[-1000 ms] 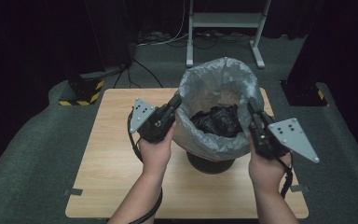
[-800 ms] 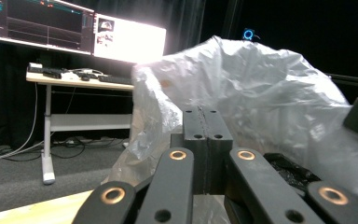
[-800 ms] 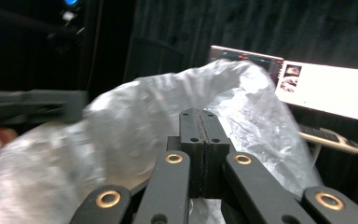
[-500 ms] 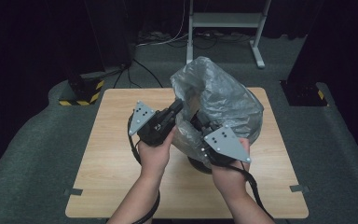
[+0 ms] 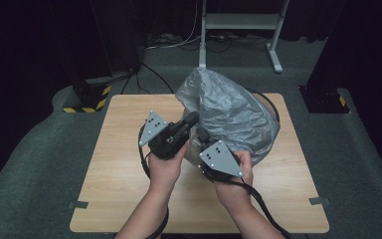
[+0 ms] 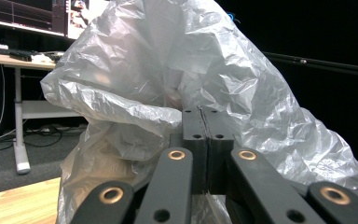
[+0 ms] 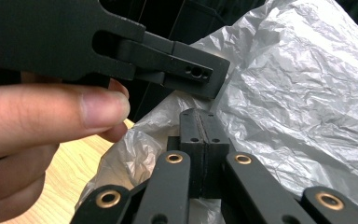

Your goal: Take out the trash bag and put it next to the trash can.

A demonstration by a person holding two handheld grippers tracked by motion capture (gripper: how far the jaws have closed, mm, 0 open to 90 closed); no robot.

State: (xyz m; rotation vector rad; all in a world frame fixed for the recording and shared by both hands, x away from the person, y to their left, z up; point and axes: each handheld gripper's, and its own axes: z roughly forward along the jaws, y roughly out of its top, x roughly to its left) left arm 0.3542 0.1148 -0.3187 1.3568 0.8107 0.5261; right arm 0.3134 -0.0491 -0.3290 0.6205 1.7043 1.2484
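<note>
Bag (image 5: 231,117) sits toward the far right of the table (image 5: 114,199), its grey film pulled up and over into a closed hump leaning toward my near-left. I hold both grippers at its near-left flank, close together, almost touching. My left gripper (image 5: 191,119) has its jaws pressed together on a fold of film, seen plainly in the left gripper view (image 6: 200,122). My right gripper (image 5: 202,134) is likewise clamped on the film just beside it (image 7: 200,126), with the left one's jaw tip right above in that view. Both pinch points lie on the same side, so the bag's mouth is gathered here. I judge the next move turns on bringing those two held edges across each other; the left gripper sits slightly farther in.
</note>
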